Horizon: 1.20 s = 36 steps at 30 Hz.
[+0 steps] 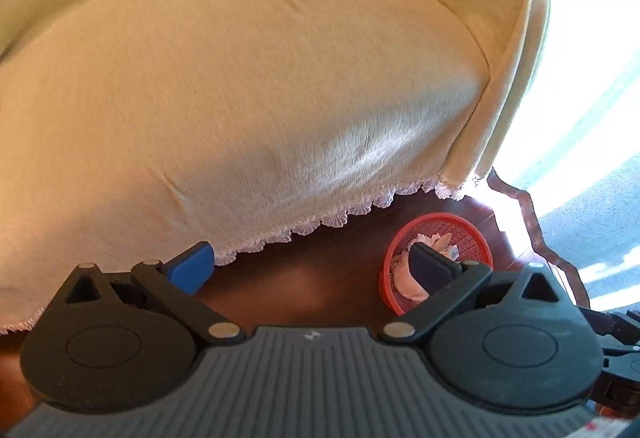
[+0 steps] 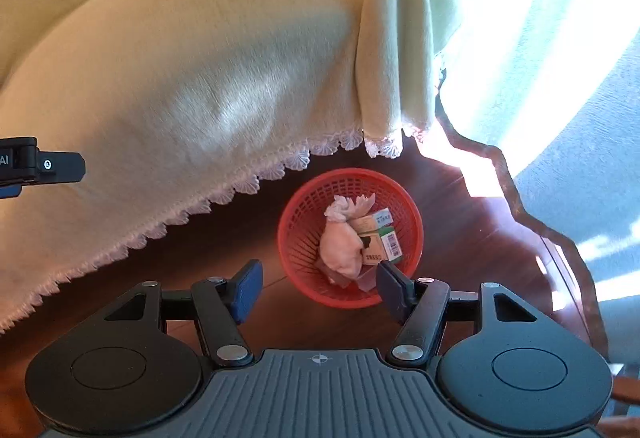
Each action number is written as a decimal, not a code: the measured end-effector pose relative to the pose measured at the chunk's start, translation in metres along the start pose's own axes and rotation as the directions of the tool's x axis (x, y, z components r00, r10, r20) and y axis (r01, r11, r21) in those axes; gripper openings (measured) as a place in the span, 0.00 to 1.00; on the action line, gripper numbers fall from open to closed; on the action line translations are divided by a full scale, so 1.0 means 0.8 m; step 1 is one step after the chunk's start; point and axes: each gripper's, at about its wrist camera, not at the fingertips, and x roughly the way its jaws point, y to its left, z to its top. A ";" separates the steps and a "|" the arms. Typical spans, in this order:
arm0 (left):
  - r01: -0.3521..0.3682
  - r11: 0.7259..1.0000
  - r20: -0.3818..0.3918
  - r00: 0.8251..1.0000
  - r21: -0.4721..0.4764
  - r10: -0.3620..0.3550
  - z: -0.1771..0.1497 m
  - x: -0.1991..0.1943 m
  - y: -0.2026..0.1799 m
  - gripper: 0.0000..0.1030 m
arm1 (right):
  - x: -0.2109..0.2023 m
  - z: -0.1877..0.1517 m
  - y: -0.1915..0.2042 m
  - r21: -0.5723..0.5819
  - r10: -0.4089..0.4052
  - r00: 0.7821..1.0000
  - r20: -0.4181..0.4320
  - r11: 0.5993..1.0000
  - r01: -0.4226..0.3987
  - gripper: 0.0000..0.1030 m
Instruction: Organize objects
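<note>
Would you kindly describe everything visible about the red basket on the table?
The red basket is round, of plastic-looking lattice mesh with a solid rim, and stands upright on the dark wooden table near the lace-edged cream cloth. Inside lie a pale pink bundle, crumpled white tissue and small printed boxes. Neither set of tongs touches it.

A: Where does the basket (image 2: 350,238) sit?
B: On the tabletop (image 2: 472,238), near its wavy right edge, just in front of the lace hem of the cloth (image 2: 200,77).
A: And the cloth?
B: It covers the far and left part of the tabletop and hangs over its far right corner.
A: What is in the basket?
B: A crumpled tissue (image 2: 346,207) at the back, a soft bundle (image 2: 342,246) in the middle, small boxes (image 2: 382,238) touching its right side.
A: Beyond the tabletop?
B: The floor (image 2: 580,117), to the right.
</note>
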 end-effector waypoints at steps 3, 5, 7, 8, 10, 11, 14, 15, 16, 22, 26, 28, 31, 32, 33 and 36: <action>-0.005 1.000 0.023 1.000 0.027 0.004 0.012 -0.024 0.006 0.99 | -0.020 -0.003 0.011 0.041 -0.005 1.000 0.010 0.999 0.005 0.58; -0.018 0.999 0.042 0.999 0.046 0.016 0.019 -0.040 0.010 0.99 | -0.031 -0.003 0.020 0.058 -0.016 1.000 0.023 0.998 0.014 0.58; -0.033 0.998 0.052 0.998 0.061 0.030 0.025 -0.050 0.016 0.99 | -0.045 -0.004 0.028 0.068 -0.020 0.999 0.031 0.998 0.018 0.58; -0.035 0.997 0.048 0.998 0.063 0.032 0.028 -0.055 0.019 0.99 | -0.050 -0.004 0.032 0.076 -0.027 0.999 0.038 0.997 0.024 0.58; -0.047 0.997 0.034 0.998 0.060 0.045 0.031 -0.062 0.024 0.99 | -0.060 -0.005 0.038 0.093 -0.031 0.998 0.046 0.995 0.027 0.58; -0.055 0.997 0.029 0.998 0.058 0.053 0.032 -0.065 0.024 0.99 | -0.063 -0.005 0.040 0.099 -0.030 0.998 0.047 0.995 0.026 0.58; -0.068 0.995 0.016 0.998 0.076 0.067 0.031 -0.072 0.029 0.99 | -0.068 -0.006 0.047 0.096 -0.032 0.999 0.044 0.995 0.028 0.58; -0.069 0.994 0.011 0.998 0.081 0.069 0.031 -0.074 0.029 0.99 | -0.069 -0.007 0.049 0.095 -0.034 0.999 0.043 0.995 0.030 0.58; -0.069 0.994 0.008 0.998 0.083 0.068 0.031 -0.075 0.029 0.99 | -0.071 -0.006 0.050 0.095 -0.036 0.998 0.042 0.995 0.032 0.58; -0.054 0.994 -0.004 0.999 0.095 0.054 0.031 -0.075 0.032 0.98 | -0.074 -0.005 0.051 0.092 -0.042 0.998 0.042 0.995 0.038 0.58; -0.060 0.992 0.006 0.998 0.112 0.060 0.030 -0.076 0.029 0.99 | -0.071 -0.005 0.053 0.097 -0.041 0.998 0.043 0.995 0.037 0.58; -0.056 0.992 0.006 0.998 0.114 0.056 0.027 -0.075 0.031 0.99 | -0.072 -0.005 0.053 0.097 -0.044 0.998 0.045 0.995 0.039 0.58; -0.060 0.991 0.003 0.998 0.117 0.060 0.025 -0.074 0.031 0.99 | -0.069 -0.005 0.053 0.100 -0.046 0.998 0.044 0.994 0.042 0.58; -0.060 0.991 0.006 0.998 0.118 0.060 0.023 -0.074 0.030 0.99 | -0.069 -0.004 0.053 0.100 -0.048 0.998 0.042 0.994 0.043 0.58; -0.060 0.991 0.007 0.998 0.117 0.060 0.023 -0.074 0.028 0.99 | -0.068 -0.005 0.053 0.100 -0.050 0.998 0.041 0.994 0.046 0.58; -0.052 0.991 0.002 0.999 0.122 0.052 0.023 -0.074 0.027 0.98 | -0.067 -0.005 0.052 0.108 -0.058 0.998 0.036 0.993 0.054 0.58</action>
